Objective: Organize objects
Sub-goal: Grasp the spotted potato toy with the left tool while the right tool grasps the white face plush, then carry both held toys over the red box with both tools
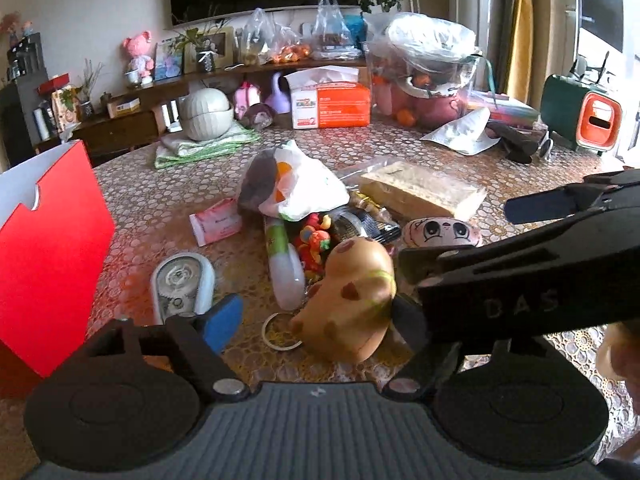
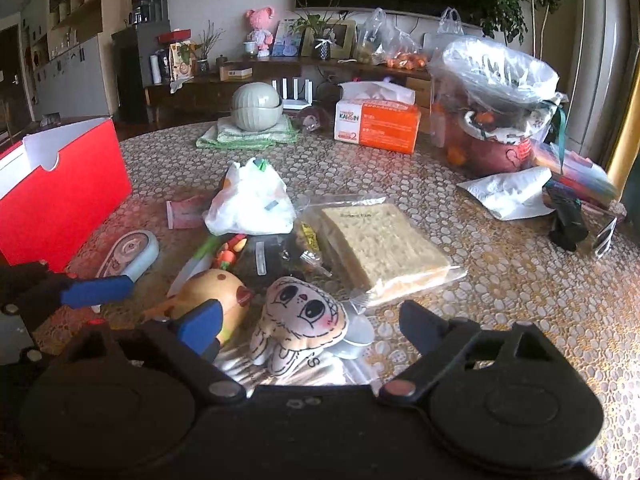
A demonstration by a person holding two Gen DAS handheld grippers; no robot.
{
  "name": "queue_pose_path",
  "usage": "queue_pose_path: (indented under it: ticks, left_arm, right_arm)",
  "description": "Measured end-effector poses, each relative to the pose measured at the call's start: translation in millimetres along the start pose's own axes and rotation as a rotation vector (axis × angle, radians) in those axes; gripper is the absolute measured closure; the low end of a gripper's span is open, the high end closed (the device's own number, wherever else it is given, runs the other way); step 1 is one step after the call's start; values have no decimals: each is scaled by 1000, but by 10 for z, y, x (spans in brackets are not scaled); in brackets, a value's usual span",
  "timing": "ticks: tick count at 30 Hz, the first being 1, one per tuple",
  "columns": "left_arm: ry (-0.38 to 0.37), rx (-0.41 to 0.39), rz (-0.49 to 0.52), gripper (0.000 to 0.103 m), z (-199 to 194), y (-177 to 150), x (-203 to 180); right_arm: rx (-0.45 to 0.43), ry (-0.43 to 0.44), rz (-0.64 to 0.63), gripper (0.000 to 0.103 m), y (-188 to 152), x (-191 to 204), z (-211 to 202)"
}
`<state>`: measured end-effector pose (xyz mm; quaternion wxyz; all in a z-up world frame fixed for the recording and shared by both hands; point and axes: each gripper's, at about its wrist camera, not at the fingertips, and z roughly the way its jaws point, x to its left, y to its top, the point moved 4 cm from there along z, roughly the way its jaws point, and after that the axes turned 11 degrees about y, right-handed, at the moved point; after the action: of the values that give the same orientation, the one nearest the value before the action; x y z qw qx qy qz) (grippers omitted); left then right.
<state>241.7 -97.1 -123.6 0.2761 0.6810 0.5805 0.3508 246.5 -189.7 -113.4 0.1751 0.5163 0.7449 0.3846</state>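
Because the brown spotted toy lay on the table beside the face doll, we held our left gripper wide open around it, gripping nothing. Our right gripper hung open over the doll. The red box waited nearby.

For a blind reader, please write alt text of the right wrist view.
The open right gripper hovers over a big-eyed plush doll on a cluttered table. Nearby lie bagged bread, a tan spotted toy and a red box.
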Motion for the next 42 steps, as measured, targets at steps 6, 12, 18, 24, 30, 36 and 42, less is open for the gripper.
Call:
queue_pose_path:
  ticks: [6, 12, 18, 24, 30, 36, 42]
  left_arm:
    - [-43, 2, -6, 39, 14, 13, -33]
    - [-71, 7, -10, 49, 13, 22, -48]
    - [-76, 19, -31, 54, -29, 47, -13]
    - [-89, 17, -62, 56, -185, 64, 81]
    - [-98, -15, -105, 57, -494, 85, 250]
    - [-75, -45, -152, 57, -829, 135, 548]
    - [-23, -58, -186, 57, -1119, 201, 958]
  right_arm:
    - [28, 5, 37, 50, -39, -33, 34]
    - [20, 9, 29, 67, -35, 10, -3]
    - [7, 18, 37, 69, -6, 58, -140]
    - [-13, 34, 29, 69, 36, 182, -386]
    - [-41, 50, -10, 69, 145, 411, -675]
    - [-54, 110, -60, 69, 305, 743, -845]
    - [-38, 188, -142, 69, 469, 1205, -868]
